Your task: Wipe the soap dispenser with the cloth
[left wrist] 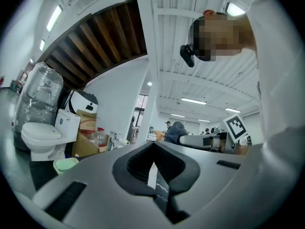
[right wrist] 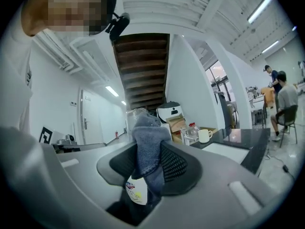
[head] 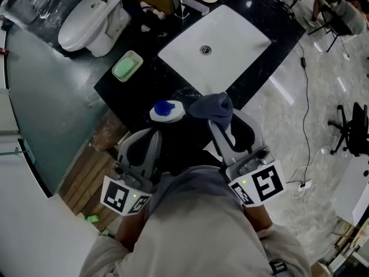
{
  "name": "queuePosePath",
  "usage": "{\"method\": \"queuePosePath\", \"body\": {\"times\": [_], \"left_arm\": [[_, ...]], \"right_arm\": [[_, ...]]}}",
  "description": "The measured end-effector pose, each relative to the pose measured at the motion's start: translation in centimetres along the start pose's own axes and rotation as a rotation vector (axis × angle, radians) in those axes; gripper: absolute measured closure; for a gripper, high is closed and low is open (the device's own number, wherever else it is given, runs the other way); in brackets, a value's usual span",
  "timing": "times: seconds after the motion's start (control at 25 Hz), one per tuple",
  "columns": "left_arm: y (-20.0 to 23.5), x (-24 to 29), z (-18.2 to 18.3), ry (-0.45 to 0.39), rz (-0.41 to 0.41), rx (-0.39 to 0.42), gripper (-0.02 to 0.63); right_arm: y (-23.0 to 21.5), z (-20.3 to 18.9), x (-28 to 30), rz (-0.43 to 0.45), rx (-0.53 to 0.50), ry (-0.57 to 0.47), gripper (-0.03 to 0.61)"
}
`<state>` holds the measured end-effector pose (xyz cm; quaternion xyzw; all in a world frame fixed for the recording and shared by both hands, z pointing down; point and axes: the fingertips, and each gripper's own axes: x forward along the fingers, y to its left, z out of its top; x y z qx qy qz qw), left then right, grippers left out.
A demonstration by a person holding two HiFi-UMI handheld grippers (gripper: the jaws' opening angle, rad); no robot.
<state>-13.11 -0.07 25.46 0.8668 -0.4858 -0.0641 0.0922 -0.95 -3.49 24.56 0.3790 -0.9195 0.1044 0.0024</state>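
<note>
The left hand-held gripper [head: 154,130] points forward and about level, its jaws closed together. Just beside it, the right hand-held gripper [head: 222,123] points the same way, jaws clamped on a blue-grey cloth [head: 212,105]. The left forearm [head: 128,232] and right forearm [head: 260,217] are tucked against the torso.

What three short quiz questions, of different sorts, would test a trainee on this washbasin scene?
1. True or false: the right gripper is shut on a grey-blue cloth.
2. In the head view, which thing lies on the black counter left of the sink? A) red plate B) green dish C) yellow sponge
3. Fill in: the soap dispenser has a ___ cap.
Key: 1 true; 2 B; 3 blue.
</note>
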Motion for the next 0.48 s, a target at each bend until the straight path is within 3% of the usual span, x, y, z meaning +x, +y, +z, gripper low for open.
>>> {"method": "queuePosePath", "body": {"times": [0.48], "left_arm": [[-1.4,0.4,-1.1,0.035,0.082,0.060,0.609]], "right_arm": [[2.6,-2.0,-0.9,-0.003,-0.084,0.042,0.448]]}}
